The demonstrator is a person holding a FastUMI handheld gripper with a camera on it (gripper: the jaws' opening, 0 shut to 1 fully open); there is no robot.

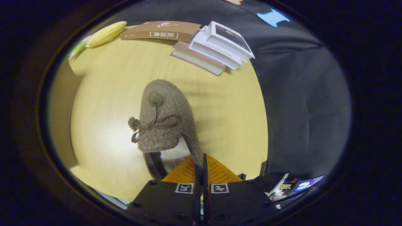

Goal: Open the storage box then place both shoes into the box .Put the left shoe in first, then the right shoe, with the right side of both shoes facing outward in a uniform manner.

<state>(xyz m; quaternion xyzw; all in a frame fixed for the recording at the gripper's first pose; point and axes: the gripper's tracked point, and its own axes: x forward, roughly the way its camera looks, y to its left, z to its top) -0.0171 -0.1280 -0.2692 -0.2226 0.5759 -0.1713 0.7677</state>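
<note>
A brown fuzzy shoe (pixel 166 119) with a ribbon bow and pom-poms points its toe away from me, over the yellow wooden tabletop (pixel 226 125). My gripper (pixel 201 164) is shut, and its two fingers pinch the right rim of the shoe's opening near the heel. The shoe's dark inner lining (pixel 155 166) shows just left of the fingers. A faint shadow lies on the table beyond the toe, so the shoe seems to hang a little above the surface.
A stack of books (pixel 216 47) and a brown book (pixel 160 31) lie at the table's far edge, with a yellow corn-shaped toy (pixel 105 34) to their left. A beige panel (pixel 59 110) stands along the left. Black cloth (pixel 301 103) hangs to the right.
</note>
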